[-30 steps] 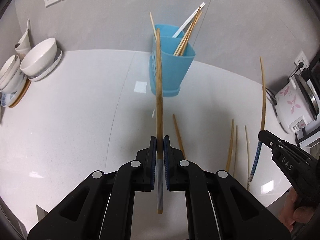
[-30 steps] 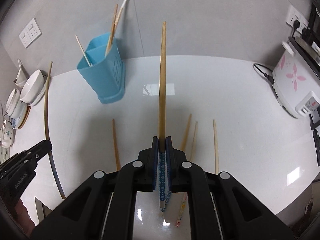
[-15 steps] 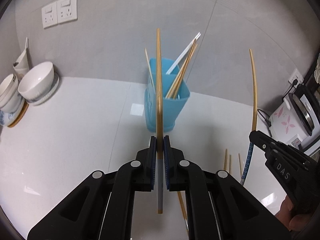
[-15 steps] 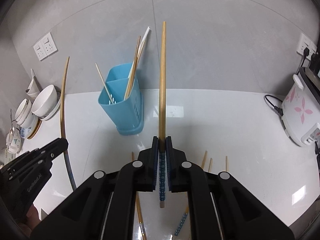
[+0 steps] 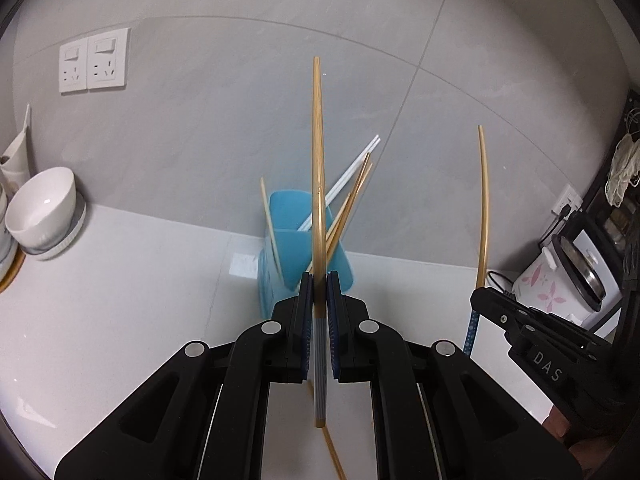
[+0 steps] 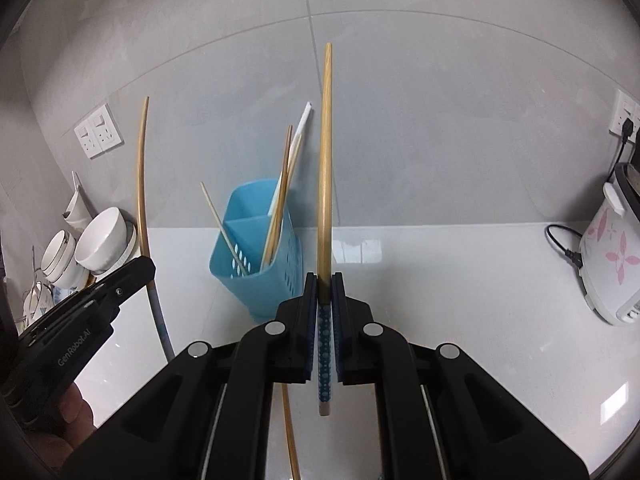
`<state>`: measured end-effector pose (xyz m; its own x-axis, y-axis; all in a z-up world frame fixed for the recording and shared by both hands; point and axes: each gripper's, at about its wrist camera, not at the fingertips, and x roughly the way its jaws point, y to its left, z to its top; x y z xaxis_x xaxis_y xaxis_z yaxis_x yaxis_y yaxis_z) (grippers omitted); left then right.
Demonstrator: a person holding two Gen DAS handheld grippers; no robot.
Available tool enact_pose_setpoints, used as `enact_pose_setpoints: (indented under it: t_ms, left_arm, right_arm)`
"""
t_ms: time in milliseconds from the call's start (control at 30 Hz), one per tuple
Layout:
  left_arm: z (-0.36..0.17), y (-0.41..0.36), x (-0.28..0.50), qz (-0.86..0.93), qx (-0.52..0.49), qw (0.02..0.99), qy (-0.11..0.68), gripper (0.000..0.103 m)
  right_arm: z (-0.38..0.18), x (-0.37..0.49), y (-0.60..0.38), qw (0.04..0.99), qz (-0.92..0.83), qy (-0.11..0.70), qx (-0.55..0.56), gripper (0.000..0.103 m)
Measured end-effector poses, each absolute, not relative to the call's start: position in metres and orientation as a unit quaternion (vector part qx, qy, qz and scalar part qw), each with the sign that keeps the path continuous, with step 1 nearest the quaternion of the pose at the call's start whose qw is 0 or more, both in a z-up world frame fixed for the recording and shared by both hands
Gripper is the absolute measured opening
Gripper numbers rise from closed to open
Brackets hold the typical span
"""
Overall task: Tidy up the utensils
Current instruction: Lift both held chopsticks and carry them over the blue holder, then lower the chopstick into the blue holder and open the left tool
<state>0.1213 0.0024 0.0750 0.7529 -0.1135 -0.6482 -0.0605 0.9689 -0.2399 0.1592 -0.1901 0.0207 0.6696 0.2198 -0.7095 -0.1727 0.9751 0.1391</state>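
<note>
In the left wrist view my left gripper [image 5: 319, 282] is shut on a wooden chopstick [image 5: 318, 160] with a grey striped handle, held upright in front of the blue utensil holder [image 5: 286, 216]. That holder has two compartments and several chopsticks in it [image 6: 256, 256]. My right gripper [image 6: 325, 282] is shut on a wooden chopstick [image 6: 326, 152] with a blue dotted handle, just right of the holder. Each gripper shows at the edge of the other's view: the right gripper [image 5: 480, 304] with its chopstick [image 5: 485, 208], the left gripper [image 6: 146, 268] with its chopstick [image 6: 141, 184].
White bowls [image 5: 44, 212] are stacked at the counter's far left. A white rice cooker [image 6: 608, 256] with its cord stands at the right. Wall sockets [image 5: 94, 64] sit behind the bowls. A loose chopstick [image 6: 290, 432] lies on the white counter under my grippers.
Both grippers have risen and tipped upward with their chopsticks still held. The holder now sits lower and nearer in both views, and most loose chopsticks on the counter have dropped out of sight.
</note>
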Motion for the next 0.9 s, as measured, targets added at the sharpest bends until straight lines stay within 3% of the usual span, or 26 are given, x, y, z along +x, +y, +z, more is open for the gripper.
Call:
enact_pose_setpoints:
  t_ms: [500, 900]
  left_arm:
    - [0.081, 0.01, 0.183, -0.056, -0.117, 0.952, 0.279, 0.007]
    - [0.05, 0.001, 0.221, -0.055, -0.086, 0.96, 0.262, 0.007]
  right_arm:
    - [0.028, 0.214, -0.179, 0.925, 0.117, 0.36, 0.036, 0.006]
    - [0.007, 0.243, -0.175, 0.917, 0.117, 0.378, 0.044, 0.006]
